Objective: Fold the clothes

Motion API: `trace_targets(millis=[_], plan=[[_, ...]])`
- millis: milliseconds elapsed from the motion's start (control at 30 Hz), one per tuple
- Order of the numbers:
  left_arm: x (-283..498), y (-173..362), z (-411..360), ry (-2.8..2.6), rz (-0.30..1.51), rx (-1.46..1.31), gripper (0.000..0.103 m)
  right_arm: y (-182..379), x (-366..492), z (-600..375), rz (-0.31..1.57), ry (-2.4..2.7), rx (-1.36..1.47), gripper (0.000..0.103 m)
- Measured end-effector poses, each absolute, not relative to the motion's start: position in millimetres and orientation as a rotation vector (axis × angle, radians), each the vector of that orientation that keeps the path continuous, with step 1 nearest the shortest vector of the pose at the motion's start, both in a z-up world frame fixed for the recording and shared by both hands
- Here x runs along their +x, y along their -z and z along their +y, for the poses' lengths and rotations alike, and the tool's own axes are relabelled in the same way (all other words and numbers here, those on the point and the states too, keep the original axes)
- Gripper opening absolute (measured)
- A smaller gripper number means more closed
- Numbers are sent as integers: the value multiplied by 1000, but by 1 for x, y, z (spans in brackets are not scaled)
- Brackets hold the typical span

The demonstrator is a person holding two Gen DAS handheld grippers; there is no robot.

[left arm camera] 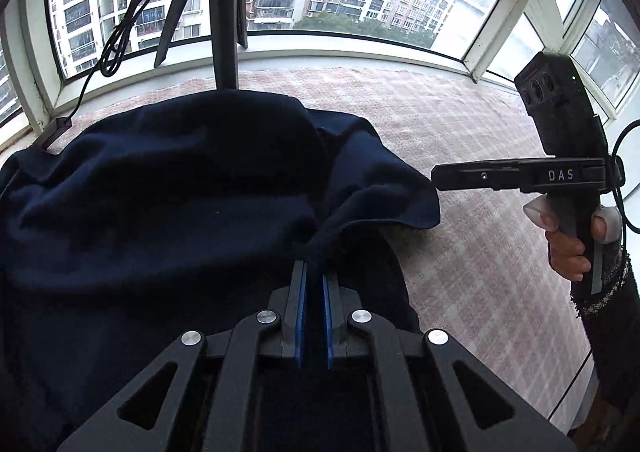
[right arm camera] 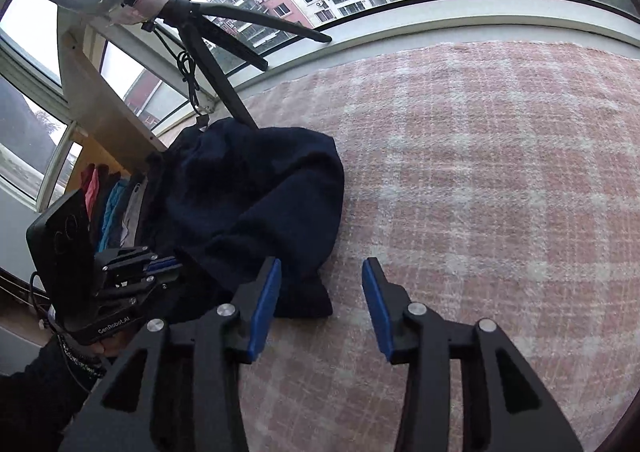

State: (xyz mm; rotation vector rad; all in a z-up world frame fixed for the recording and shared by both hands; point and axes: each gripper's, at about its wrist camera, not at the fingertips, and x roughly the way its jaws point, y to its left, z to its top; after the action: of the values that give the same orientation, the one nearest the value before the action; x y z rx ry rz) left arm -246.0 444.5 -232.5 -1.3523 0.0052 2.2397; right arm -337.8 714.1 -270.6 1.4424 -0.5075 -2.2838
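Observation:
A dark navy garment (left arm camera: 168,188) lies bunched on the pink checked blanket (left arm camera: 460,156). My left gripper (left arm camera: 315,266) is shut on a fold of the garment and holds it pinched between the blue pads. It also shows in the right wrist view (right arm camera: 160,266), at the garment's left side. My right gripper (right arm camera: 320,268) is open and empty, just above the blanket, with a corner of the garment (right arm camera: 256,204) beside its left finger. In the left wrist view the right gripper (left arm camera: 438,176) hovers at the garment's right edge.
A black tripod (left arm camera: 222,12) stands at the far edge of the blanket by the curved window, with a cable (left arm camera: 120,36) hanging from it. A shelf with hanging clothes (right arm camera: 108,204) is at the left. The blanket (right arm camera: 480,172) stretches to the right.

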Motion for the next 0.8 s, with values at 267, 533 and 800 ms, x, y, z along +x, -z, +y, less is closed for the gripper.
trace_targets(millis=[267,533,800], plan=[[-241,224,445,-2206,-55,-1324,5,273,-351,720,-744,2140,1360,3],[-242,217,513,-1970,-240,-1245,9,201,-375,766,-971,2273,1116,3],[-212,209,551,-2036,91,-1225,21,229,-372,784,-991,2383,1256,11]])
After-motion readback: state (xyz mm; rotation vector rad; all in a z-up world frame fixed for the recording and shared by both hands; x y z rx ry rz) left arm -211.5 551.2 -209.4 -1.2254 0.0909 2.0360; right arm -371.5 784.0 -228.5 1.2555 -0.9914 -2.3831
